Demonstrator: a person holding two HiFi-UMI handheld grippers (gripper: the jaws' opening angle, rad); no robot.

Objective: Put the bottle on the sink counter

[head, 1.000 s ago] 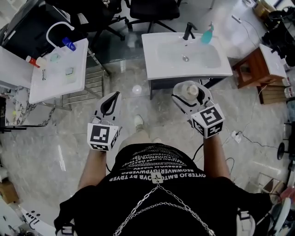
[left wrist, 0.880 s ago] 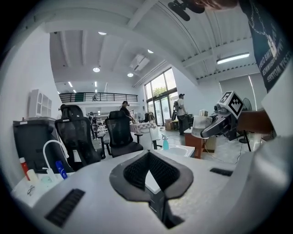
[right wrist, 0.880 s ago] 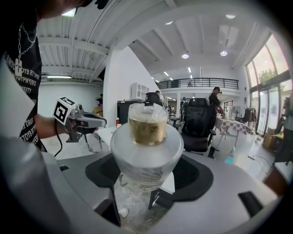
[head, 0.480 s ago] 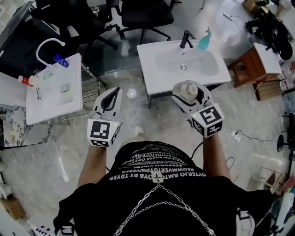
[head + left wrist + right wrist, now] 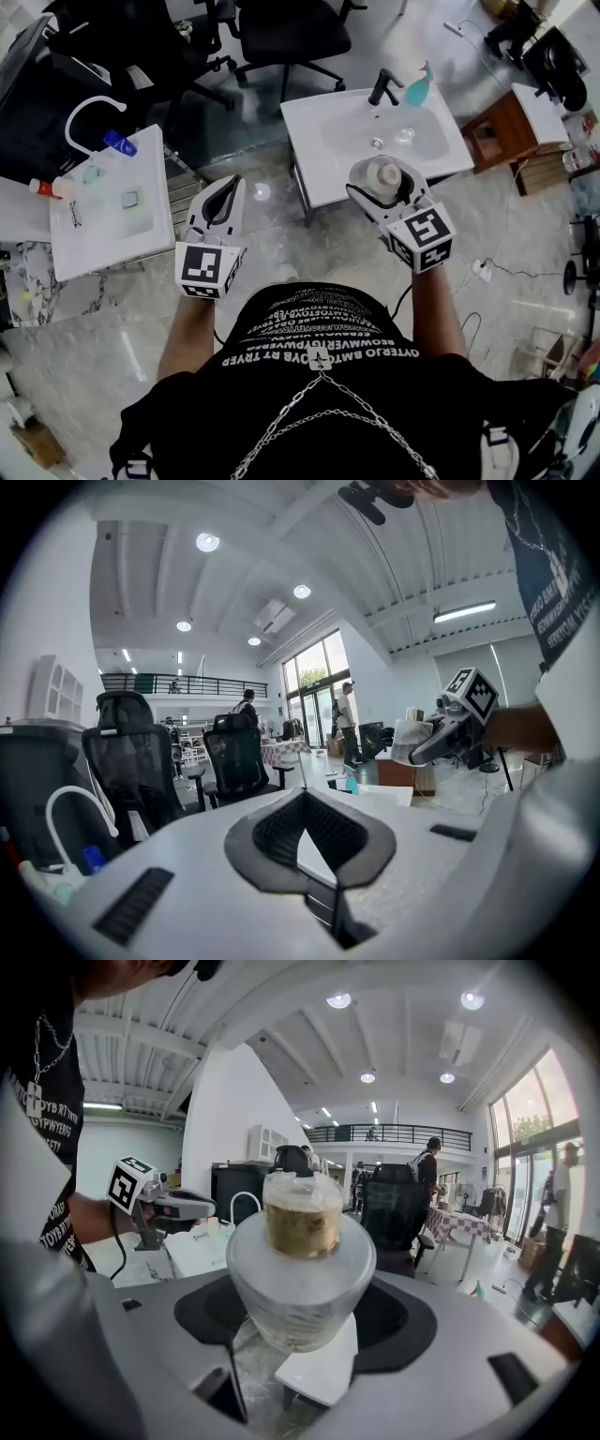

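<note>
Head view: right gripper (image 5: 381,191) jaws grip bottle (image 5: 383,174), carry step, near sink worktop (image 5: 314,150); left gripper (image 5: 232,184) jaws together, empty. Next I'd go fwd, lower onto bare rim.

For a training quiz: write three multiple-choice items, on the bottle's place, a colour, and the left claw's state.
1. Where is the bottle?
A) on the floor
B) between the right claw's jaws
C) on a chair
2. What colour is the faucet on the sink counter?
A) red
B) yellow
C) black
3. The left claw is:
A) shut, empty
B) wide open
C) shut on the bottle
Key: 1B, its jaws clasp the body; 2C, black against the white counter; 3A, tips meet with nothing between.
</note>
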